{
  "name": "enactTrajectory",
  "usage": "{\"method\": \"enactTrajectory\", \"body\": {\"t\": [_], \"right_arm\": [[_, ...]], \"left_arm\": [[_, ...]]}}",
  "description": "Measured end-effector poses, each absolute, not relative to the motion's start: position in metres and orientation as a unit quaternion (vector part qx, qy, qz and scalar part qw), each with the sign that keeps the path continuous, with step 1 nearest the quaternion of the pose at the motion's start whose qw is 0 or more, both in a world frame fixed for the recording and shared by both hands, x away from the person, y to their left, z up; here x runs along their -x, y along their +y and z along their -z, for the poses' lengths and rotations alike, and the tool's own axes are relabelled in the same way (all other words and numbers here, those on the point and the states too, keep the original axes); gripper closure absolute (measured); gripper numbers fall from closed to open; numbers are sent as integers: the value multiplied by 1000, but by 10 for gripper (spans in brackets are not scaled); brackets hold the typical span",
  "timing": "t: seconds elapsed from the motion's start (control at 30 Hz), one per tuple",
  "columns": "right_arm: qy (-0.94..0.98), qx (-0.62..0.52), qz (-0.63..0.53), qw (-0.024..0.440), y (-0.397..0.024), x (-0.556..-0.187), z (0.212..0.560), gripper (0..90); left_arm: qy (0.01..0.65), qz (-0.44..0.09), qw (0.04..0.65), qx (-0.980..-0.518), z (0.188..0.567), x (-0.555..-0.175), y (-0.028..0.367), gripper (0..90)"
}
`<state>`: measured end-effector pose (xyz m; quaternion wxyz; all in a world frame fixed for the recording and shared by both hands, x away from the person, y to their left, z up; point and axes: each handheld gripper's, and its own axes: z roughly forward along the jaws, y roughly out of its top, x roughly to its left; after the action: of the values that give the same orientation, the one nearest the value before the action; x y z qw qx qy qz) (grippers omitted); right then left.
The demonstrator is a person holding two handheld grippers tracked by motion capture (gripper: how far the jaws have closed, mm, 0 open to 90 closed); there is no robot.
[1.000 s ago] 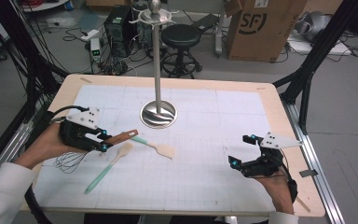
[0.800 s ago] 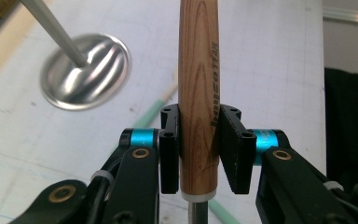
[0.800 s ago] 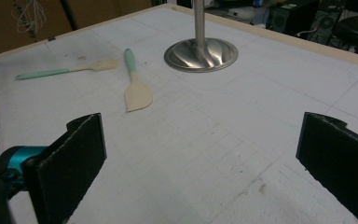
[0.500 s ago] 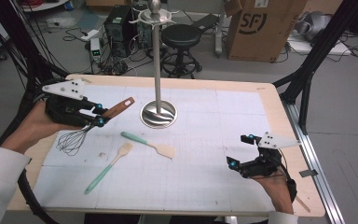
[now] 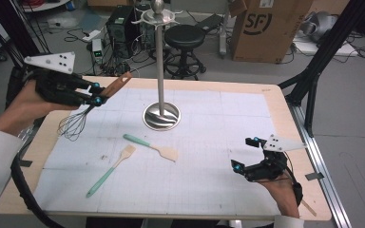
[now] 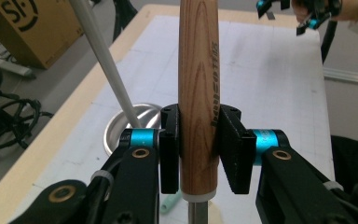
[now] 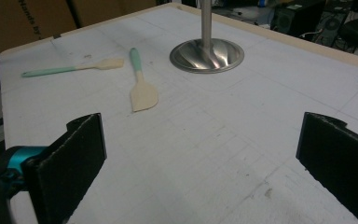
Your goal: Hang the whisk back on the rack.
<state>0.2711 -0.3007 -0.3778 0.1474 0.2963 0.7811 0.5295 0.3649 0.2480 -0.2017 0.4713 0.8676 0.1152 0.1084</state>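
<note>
The left gripper (image 5: 96, 94), clamped on the whisk (image 5: 83, 116), now sits higher toward the upper left of the frame, with the wires lifted off the counter (image 5: 247, 118).

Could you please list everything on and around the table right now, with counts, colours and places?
whisk: one, wooden handle, dark wire head, lifted at the table's left
stand: one, silver, table centre
spatula: one, mint handle, cream blade, before the stand
fork spatula: one, mint and cream, front left
table: one, white mat, wooden rim
stool: one, black, behind
box: one, brown, behind
left gripper: black, clamped on the whisk handle
right gripper: black, open, front right
</note>
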Motion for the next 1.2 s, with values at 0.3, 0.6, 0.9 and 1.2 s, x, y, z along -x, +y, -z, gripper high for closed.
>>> {"method": "enactTrajectory", "body": {"t": [0.3, 0.6, 0.9, 1.2], "right_arm": [[778, -302, -529, 152, -306, -270, 378, 0], [776, -306, -529, 153, -310, -269, 378, 0], [774, -313, -527, 157, -314, -269, 378, 0], [775, -317, -523, 156, -316, -271, 381, 0]], "left_arm": [[114, -122, 485, -859, 169, -392, 248, 710], [118, -135, 493, -851, 147, -416, 254, 710], [123, -132, 499, -848, 140, -437, 255, 710], [127, -128, 507, -843, 147, -453, 248, 709]]}}
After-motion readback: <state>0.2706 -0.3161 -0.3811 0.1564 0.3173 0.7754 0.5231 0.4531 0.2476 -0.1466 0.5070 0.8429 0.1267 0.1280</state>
